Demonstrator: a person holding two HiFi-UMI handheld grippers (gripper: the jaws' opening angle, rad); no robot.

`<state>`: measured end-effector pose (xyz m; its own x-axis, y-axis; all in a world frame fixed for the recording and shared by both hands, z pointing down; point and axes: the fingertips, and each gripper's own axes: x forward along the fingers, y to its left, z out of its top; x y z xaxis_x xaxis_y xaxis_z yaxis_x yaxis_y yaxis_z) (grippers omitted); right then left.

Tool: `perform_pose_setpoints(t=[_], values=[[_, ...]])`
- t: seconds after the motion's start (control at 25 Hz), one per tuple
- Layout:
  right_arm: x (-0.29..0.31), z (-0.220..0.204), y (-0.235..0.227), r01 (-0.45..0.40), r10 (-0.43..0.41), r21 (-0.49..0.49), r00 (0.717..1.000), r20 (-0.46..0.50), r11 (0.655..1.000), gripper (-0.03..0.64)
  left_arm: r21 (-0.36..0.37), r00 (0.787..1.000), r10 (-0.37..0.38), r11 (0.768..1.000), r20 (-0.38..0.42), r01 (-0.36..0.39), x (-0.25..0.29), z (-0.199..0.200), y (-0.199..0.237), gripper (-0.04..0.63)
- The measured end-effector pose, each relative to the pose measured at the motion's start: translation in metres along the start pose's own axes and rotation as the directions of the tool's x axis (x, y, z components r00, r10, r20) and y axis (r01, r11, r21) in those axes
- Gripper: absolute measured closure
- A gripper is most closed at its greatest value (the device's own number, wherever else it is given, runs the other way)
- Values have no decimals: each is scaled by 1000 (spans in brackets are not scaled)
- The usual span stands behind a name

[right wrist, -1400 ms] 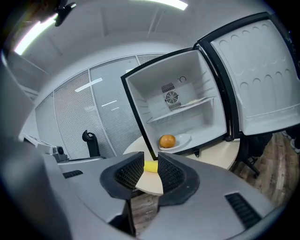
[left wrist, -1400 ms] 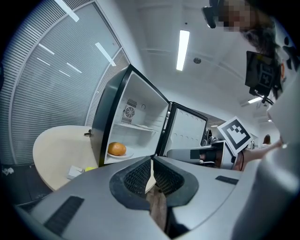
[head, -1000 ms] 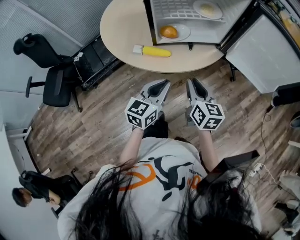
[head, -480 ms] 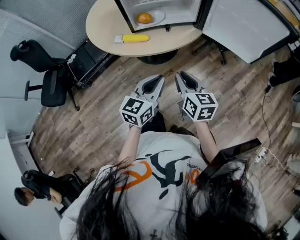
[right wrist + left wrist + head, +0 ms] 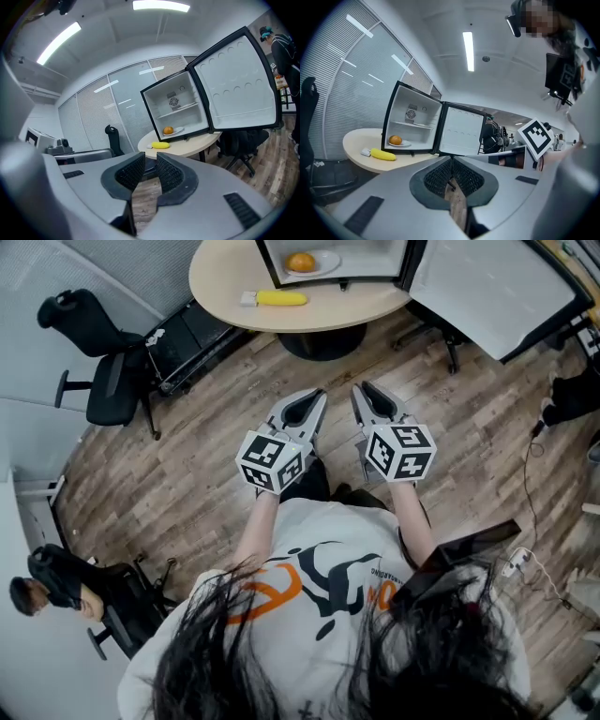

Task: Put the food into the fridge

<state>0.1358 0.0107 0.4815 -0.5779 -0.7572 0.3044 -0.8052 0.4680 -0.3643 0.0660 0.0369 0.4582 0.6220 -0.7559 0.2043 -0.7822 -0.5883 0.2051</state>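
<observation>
Table (image 5: 223, 279) receded, banana (image 5: 279, 298) outside fridge (image 5: 371, 259), shirt print (image 5: 323, 589) seemingly illegible

A round beige tabletop (image 5: 217, 276) carries an open mini fridge (image 5: 370, 259) and, beside it by the near-left edge, a yellow food item (image 5: 279, 298).

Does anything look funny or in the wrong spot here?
Only the yellow food: it lies on the round table outside the open fridge, while the orange sits on a plate inside. Nothing looks spilled or broken.
</observation>
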Motion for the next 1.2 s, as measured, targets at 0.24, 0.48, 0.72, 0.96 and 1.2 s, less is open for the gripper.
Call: perform_pose_setpoints(t=[0.24, 0.48, 0.72, 0.96, 1.2], values=[[-11, -4, 12, -32, 31, -32, 999, -11, 999, 534, 4, 999, 30, 1000, 11, -31, -17, -3, -10, 571], [-23, -7, 14, -41, 41, -42, 999, -6, 998, 534, 20, 999, 37, 999, 18, -37, -24, -5, -23, 571], [-26, -11, 20, -54, 54, -41, 998, -12, 998, 534, 23, 999, 47, 999, 12, -48, -31, -7, -24, 571], [-28, -11, 18, -54, 54, -26, 999, -7, 998, 534, 37, 1000, 30, 999, 1, -30, -29, -7, -29, 571], [-31, -9, 13, -37, 37, -18, 999, 5, 999, 534, 52, 1000, -2, 999, -11, 3, -21, -6, -36, 571]])
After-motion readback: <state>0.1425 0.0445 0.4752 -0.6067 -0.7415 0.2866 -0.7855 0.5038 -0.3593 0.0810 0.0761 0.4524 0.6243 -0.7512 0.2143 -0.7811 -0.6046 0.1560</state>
